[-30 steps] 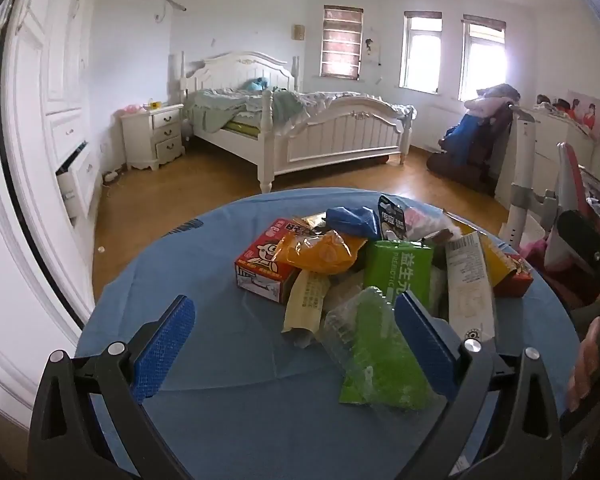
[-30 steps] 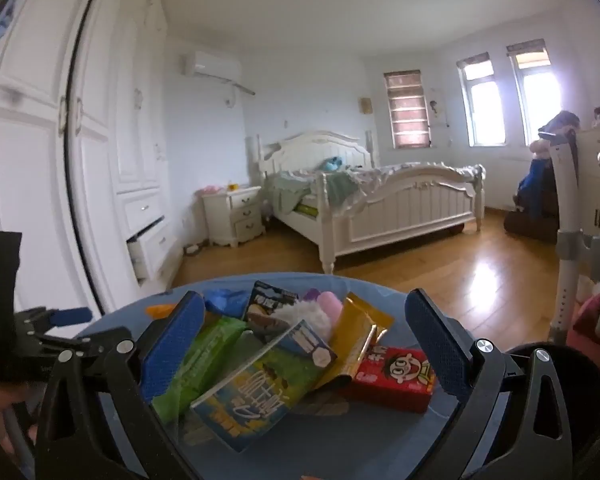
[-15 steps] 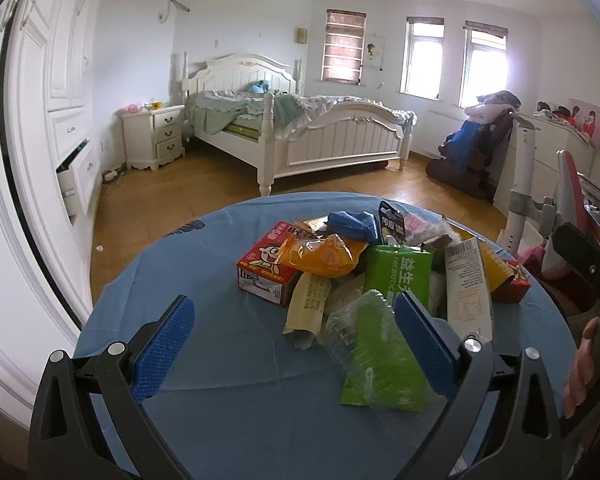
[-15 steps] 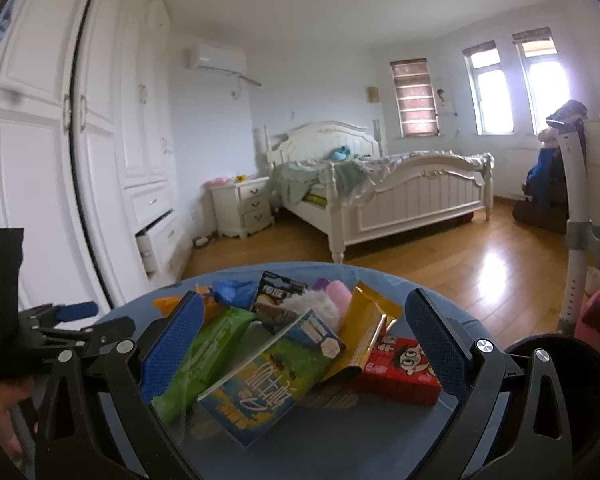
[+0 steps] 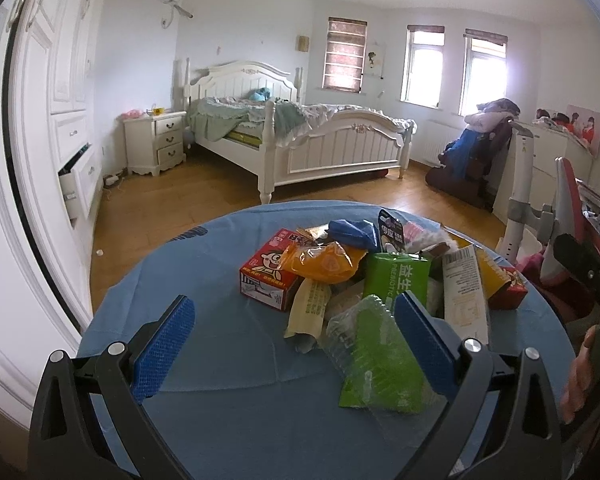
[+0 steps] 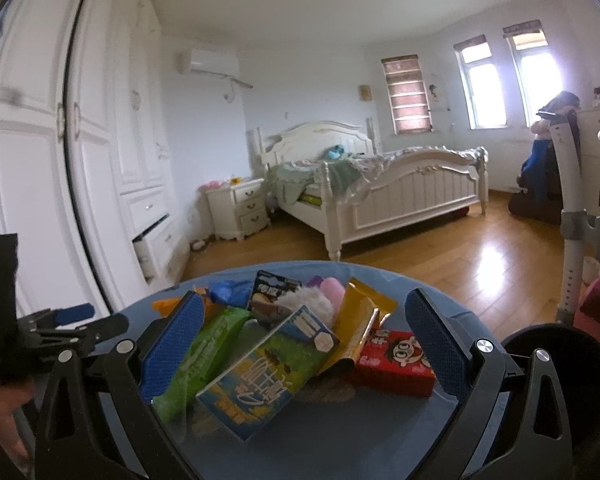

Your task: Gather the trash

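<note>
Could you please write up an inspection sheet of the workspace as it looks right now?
Surface: round table under a blue cloth.
Job's things: trash pile of wrappers and cartons, including a red carton and green packet; dark bin beside the table.
Clutter: nothing seen beyond the pile.
Grippers: left tool and right tool both open, holding nothing.
Cables: nothing seen.
Surroundings: bed, nightstand, wardrobe drawer ajar.

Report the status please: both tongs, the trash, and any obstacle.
Left tongs open, empty, above table. Right tongs open, empty. Trash pile of wrappers and boxes untouched on blue tablecloth. Dark bin by the right tongs. No obstacle visible.
</note>
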Tool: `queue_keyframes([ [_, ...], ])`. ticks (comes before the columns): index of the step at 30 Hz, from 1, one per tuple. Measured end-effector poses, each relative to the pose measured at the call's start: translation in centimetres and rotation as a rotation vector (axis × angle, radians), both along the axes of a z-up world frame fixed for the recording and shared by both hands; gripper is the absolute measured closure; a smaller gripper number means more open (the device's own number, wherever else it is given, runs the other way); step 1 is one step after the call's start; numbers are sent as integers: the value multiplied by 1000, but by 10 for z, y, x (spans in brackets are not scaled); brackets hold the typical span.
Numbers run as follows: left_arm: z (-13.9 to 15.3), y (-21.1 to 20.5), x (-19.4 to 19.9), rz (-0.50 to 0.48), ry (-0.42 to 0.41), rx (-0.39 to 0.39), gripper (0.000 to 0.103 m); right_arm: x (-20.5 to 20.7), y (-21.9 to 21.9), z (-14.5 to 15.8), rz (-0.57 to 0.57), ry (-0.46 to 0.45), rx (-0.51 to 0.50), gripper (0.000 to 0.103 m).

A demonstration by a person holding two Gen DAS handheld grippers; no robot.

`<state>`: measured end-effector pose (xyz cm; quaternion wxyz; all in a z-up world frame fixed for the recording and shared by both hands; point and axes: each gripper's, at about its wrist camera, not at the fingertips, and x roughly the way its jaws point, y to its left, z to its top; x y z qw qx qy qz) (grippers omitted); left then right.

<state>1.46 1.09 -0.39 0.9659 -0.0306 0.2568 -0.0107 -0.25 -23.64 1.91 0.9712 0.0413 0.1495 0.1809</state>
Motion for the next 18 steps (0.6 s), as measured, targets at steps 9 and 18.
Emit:
queue_keyframes([
  [9,-3,4,-3,7,2,-29,4,1,-1,-2,-1,2,-3,4],
  [18,-5,4,-2,7,6,-33,4,1,-1,-2,-1,3,-2,4],
])
